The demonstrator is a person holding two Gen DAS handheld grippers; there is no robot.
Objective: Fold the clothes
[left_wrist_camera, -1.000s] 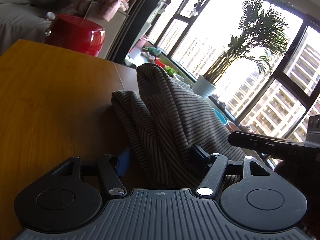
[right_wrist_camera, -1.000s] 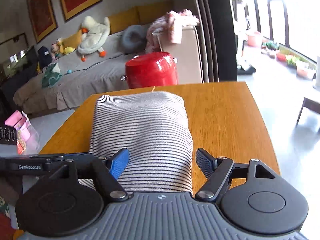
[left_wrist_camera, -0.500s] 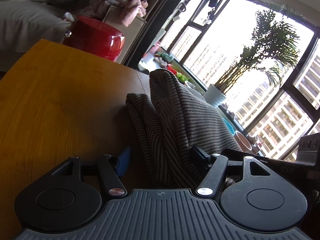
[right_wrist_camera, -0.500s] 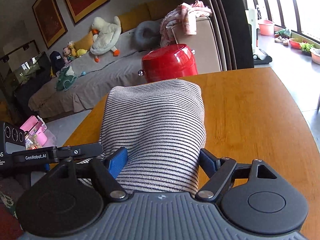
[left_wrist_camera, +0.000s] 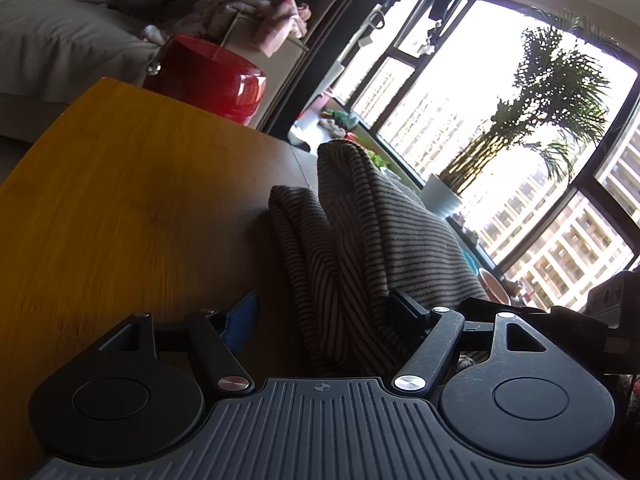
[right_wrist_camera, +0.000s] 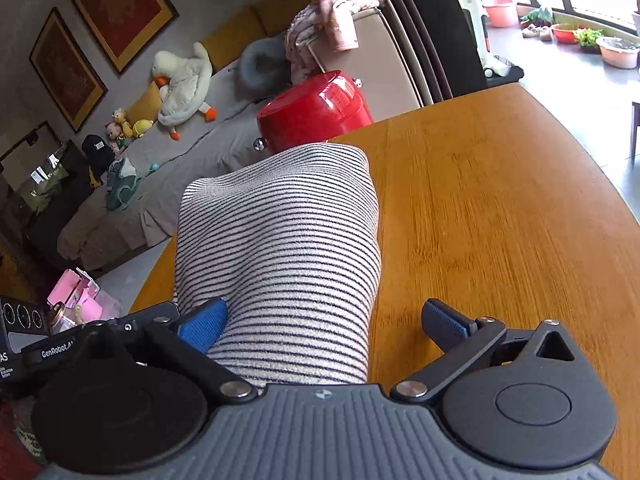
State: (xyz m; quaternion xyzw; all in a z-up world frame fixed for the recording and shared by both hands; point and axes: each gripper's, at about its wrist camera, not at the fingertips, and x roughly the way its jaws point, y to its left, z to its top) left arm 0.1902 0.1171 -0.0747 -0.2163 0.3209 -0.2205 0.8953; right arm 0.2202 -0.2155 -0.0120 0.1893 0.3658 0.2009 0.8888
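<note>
A folded striped garment (right_wrist_camera: pixel 280 248) lies on the wooden table (right_wrist_camera: pixel 500 220); it also shows in the left wrist view (left_wrist_camera: pixel 360 248), bunched in thick layers. My right gripper (right_wrist_camera: pixel 324 320) is open, its blue fingers wide apart, with the near end of the garment between them. My left gripper (left_wrist_camera: pixel 324 312) is open too, with the garment's edge lying between its fingers and against the right one. The left gripper's body (right_wrist_camera: pixel 80 344) shows at the left of the right wrist view, beside the garment.
A red round pot (right_wrist_camera: pixel 316 112) stands beyond the table's far edge, also in the left wrist view (left_wrist_camera: pixel 208 76). A grey sofa (right_wrist_camera: pixel 168 160) with plush toys lies behind. Windows and a potted palm (left_wrist_camera: pixel 540 120) are off to the side.
Both grippers have shifted and tilted around the garment; the right one has swung so the garment sits left of centre. Both stay open. The garment keeps its folded shape.
</note>
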